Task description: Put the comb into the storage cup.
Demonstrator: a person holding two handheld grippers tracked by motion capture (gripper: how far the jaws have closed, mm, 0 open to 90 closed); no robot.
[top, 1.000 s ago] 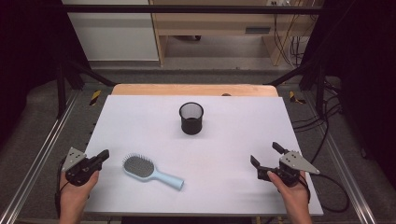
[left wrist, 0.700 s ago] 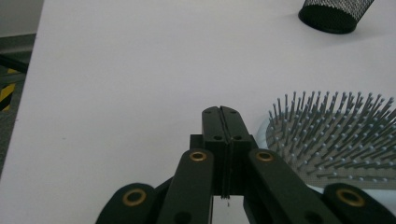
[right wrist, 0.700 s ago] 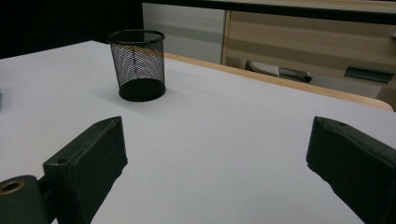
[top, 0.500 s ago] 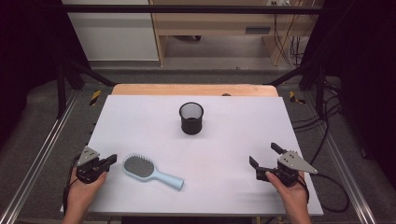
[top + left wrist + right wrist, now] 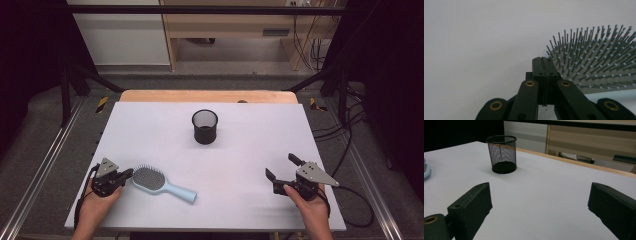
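The hairbrush [image 5: 161, 182] lies flat on my counter [image 5: 150, 130], bristles up, near the front left corner. Its oval head points toward the left side, and the pale blue handle runs off toward the middle and the front edge. I have my left claw [image 5: 127, 173] right at the rim of that head. In the left gripper view the claw's [image 5: 544, 65] two black jaws are pressed flat together with nothing between them, and their tips sit at the edge of the grey bristle pad [image 5: 596, 62], so close that I cannot tell whether they touch it. My left hand [image 5: 97, 202] grips the tool from the front edge.

Farther out, a black mesh cup [image 5: 205, 126] stands upright near the middle of the counter, well apart from the brush. In the right gripper view the same cup [image 5: 501, 153] stands ahead and to the left.

My right claw [image 5: 283, 167] sits near the front right corner, far from the brush. Its jaws are spread wide and hold nothing, with bare counter between them. My right hand [image 5: 307, 200] holds it low over the surface.
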